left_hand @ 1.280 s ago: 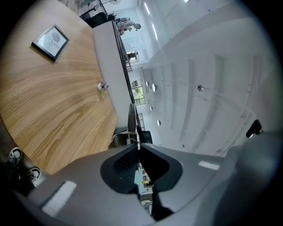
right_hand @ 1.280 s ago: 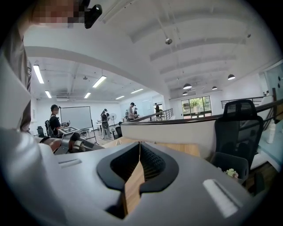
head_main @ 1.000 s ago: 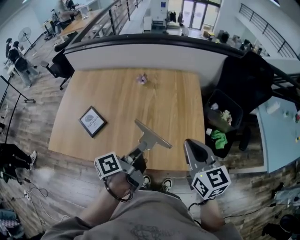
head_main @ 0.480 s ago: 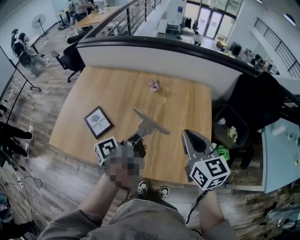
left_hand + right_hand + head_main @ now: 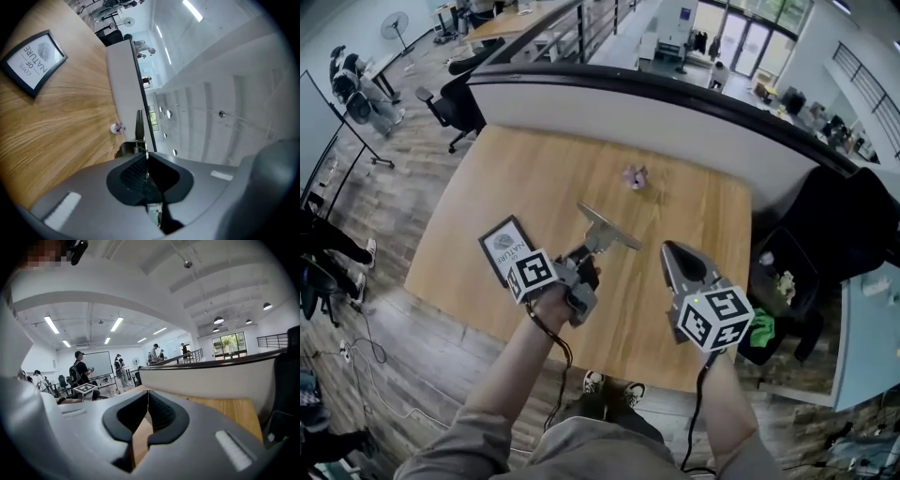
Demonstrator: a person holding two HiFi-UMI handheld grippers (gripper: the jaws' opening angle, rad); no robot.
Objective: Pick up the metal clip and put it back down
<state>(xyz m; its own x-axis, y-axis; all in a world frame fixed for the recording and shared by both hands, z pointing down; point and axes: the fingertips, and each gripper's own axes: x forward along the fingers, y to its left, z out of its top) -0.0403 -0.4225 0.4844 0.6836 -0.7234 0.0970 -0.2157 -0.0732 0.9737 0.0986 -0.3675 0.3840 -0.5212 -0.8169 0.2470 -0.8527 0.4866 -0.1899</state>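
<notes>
The left gripper (image 5: 586, 255) is clenched on one end of the metal clip (image 5: 609, 228), holding it above the centre of the wooden table (image 5: 516, 178), probably ready for setting down, while the right gripper (image 5: 670, 253), jaws closed on nothing, idles at lower right; the framed card (image 5: 33, 63), upper left in the left gripper view, reads "LOVE OF NATURE".

Bright, even light from ceiling strip lights (image 5: 52, 324); sharp centre, fisheye-bent edges, dark corners.
</notes>
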